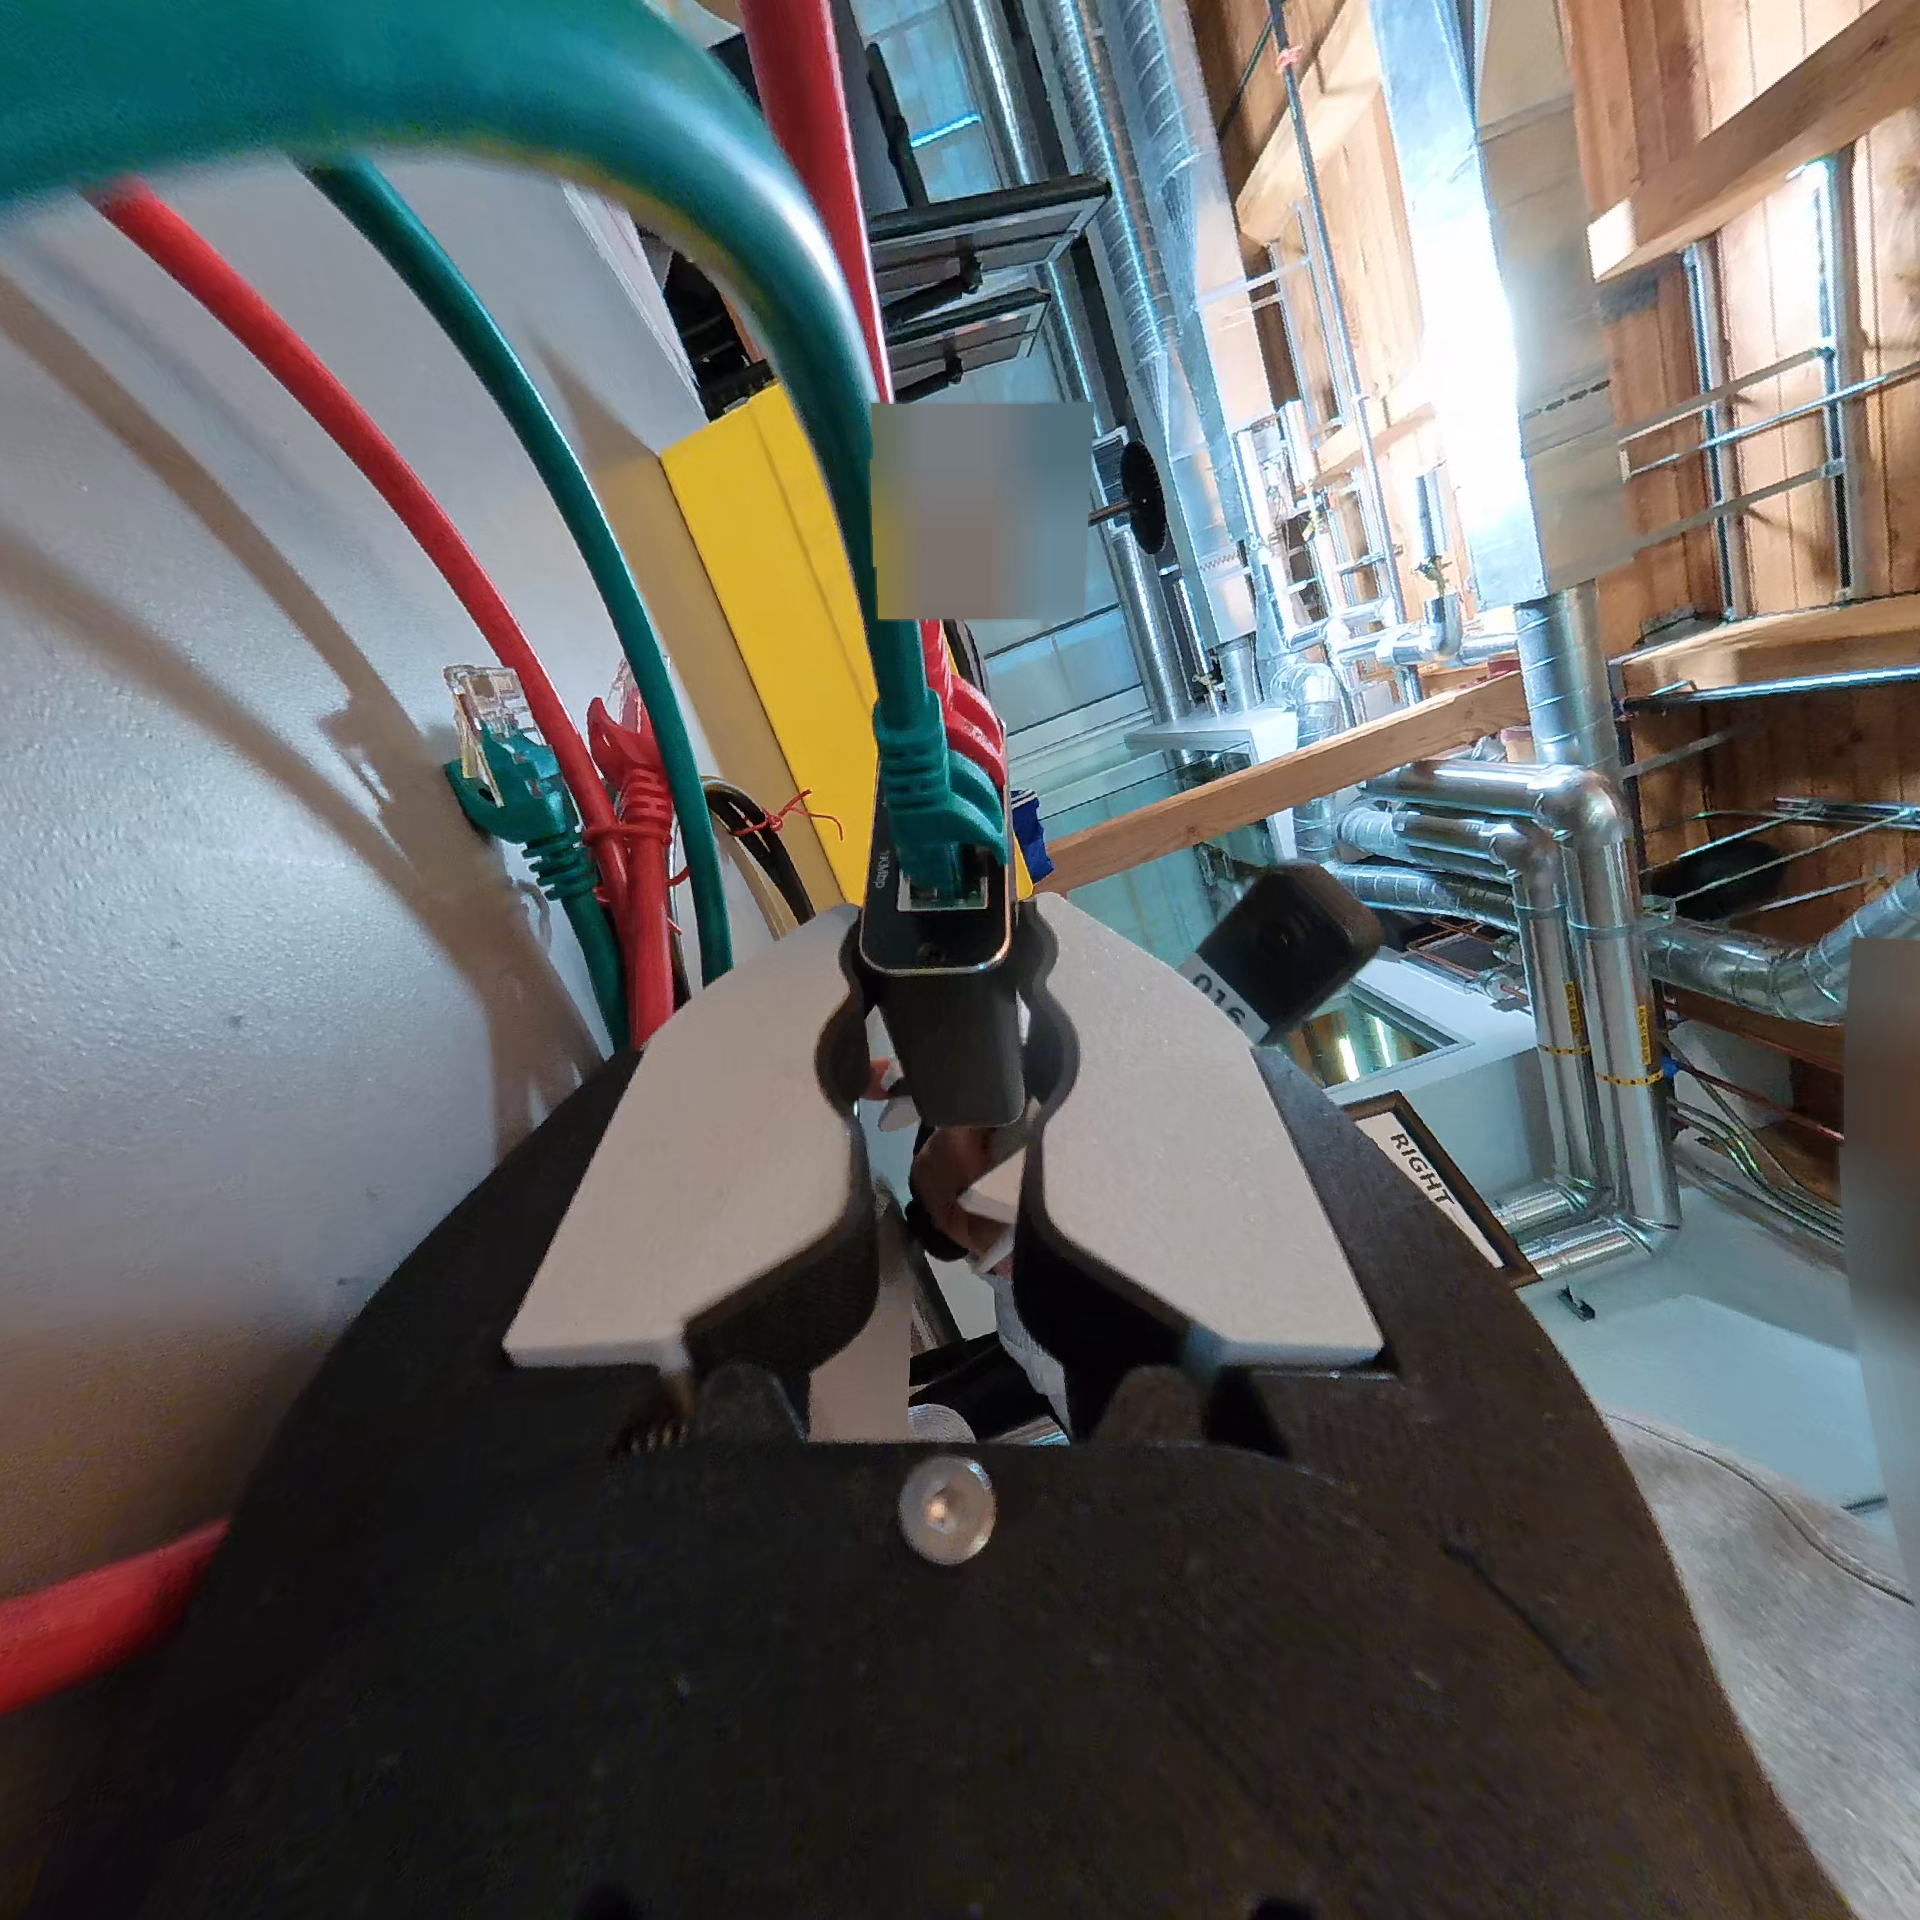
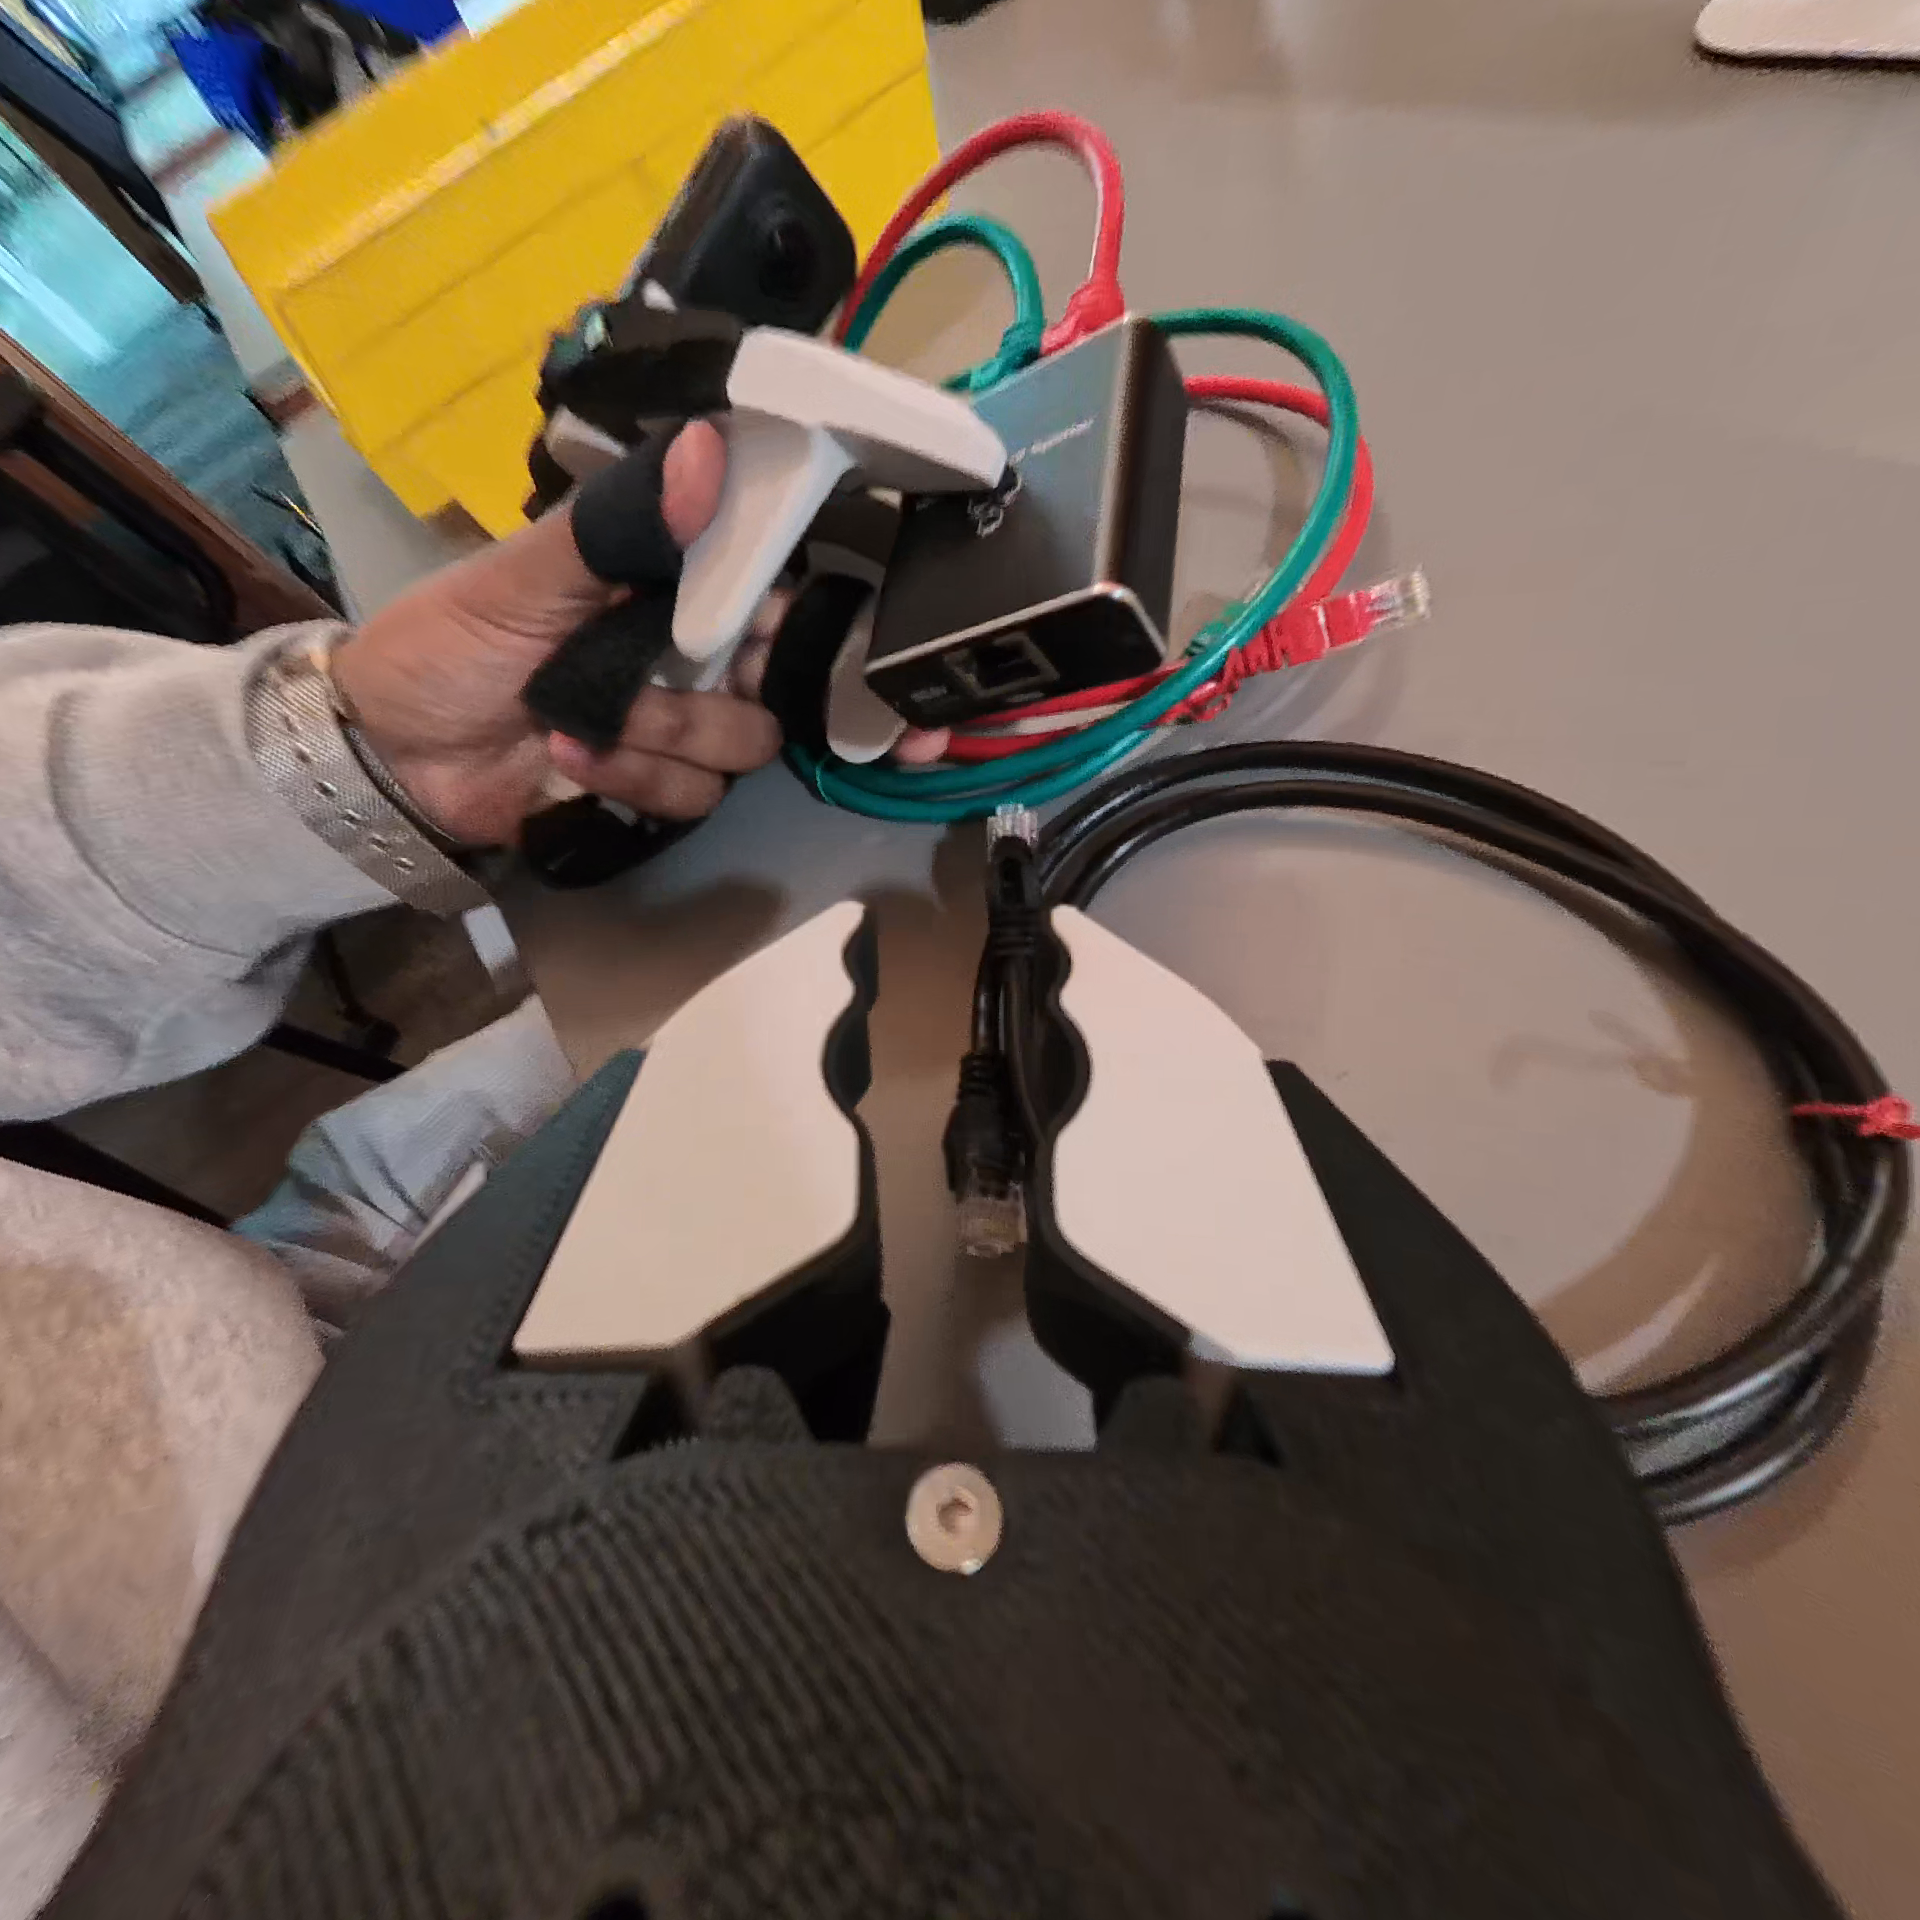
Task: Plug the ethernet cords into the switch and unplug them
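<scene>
My left gripper is shut on the black switch and holds it up off the table. A green ethernet cord is plugged into the switch's facing port, with more green and red plugs behind it. In the right wrist view the switch sits between the left gripper's white fingers, showing an empty port. My right gripper is open. The black cord's two plugs lie between its fingers, close to the right one. The black cord's coil lies on the table to the right.
Green and red cords loop around the switch, with loose plugs on the grey table. A yellow box stands behind the left hand. A person's hand and grey sleeve are at left.
</scene>
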`<state>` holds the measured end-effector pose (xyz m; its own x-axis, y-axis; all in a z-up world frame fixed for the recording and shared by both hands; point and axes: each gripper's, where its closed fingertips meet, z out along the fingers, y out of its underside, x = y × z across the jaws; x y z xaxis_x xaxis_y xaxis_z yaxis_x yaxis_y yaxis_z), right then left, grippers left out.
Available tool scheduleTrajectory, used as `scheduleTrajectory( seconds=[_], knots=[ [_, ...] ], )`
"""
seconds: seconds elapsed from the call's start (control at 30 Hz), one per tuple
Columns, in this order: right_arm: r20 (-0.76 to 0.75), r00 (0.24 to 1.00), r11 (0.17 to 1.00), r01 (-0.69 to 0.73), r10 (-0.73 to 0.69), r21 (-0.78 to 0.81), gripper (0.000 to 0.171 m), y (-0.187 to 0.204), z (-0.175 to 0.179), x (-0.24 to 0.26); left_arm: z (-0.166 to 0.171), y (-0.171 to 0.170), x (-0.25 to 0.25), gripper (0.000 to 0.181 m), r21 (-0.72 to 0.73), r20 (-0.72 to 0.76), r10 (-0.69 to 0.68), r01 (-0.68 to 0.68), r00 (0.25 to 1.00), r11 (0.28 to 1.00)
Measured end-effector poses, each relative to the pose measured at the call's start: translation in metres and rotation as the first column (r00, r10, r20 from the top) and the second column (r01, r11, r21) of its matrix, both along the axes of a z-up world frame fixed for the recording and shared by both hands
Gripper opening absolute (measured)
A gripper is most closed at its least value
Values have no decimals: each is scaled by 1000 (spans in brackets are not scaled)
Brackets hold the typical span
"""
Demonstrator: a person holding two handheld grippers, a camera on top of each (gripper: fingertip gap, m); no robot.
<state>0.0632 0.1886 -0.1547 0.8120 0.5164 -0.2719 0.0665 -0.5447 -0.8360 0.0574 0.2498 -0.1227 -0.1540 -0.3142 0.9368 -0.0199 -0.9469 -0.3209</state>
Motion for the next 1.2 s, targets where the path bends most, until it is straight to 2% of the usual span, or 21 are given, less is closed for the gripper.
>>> scheduleTrajectory(
  seconds=[0.03, 0.2, 0.3, 0.43, 0.5, 0.77, 0.87, 1.0, 1.1, 1.2],
  knots=[
    [57, 998, 1000, 6, -5, -8, 28, 0, -6, 0, 0, 0, 0, 25, 0, 0, 0, 0, 1000, 1000],
    [338, 940, 998, 32, -49, 56, 26, 3, -20, 10, 0, 0, 0, 24, -2, 2, -1, 1, 1000, 1000],
    [416, 909, 999, 21, -40, 50, 26, 3, -28, 10, 0, 0, 0, 24, -4, 3, -2, 2, 1000, 1000],
    [426, 904, 998, 8, -30, 55, 19, 2, -29, 7, 0, 0, 0, 24, -3, 3, -2, 2, 1000, 1000],
    [401, 915, 999, 16, -31, 42, 6, 1, -28, 7, 0, 0, 0, 24, -4, 3, -2, 2, 1000, 1000],
    [271, 955, 989, 88, -117, 119, 5, 7, -5, 17, 0, 0, 0, 24, -5, 6, -2, 2, 1000, 1000],
    [313, 940, 983, 91, -138, 160, 6, 8, -1, 20, 2, 2, -2, 24, -7, 17, 13, -13, 1000, 1000],
    [401, 900, 963, 71, -174, 260, 6, 8, 9, 20, 6, 21, -14, 24, -23, 56, 166, -165, 985, 986],
    [459, 864, 938, 42, -206, 343, 6, 9, 17, 17, 5, 24, -16, 25, -83, 68, 158, -152, 985, 985],
    [523, 822, 925, 14, -227, 380, 6, 10, 16, 16, 0, 20, -11, 24, -41, 18, 148, -147, 989, 988]
  ],
)
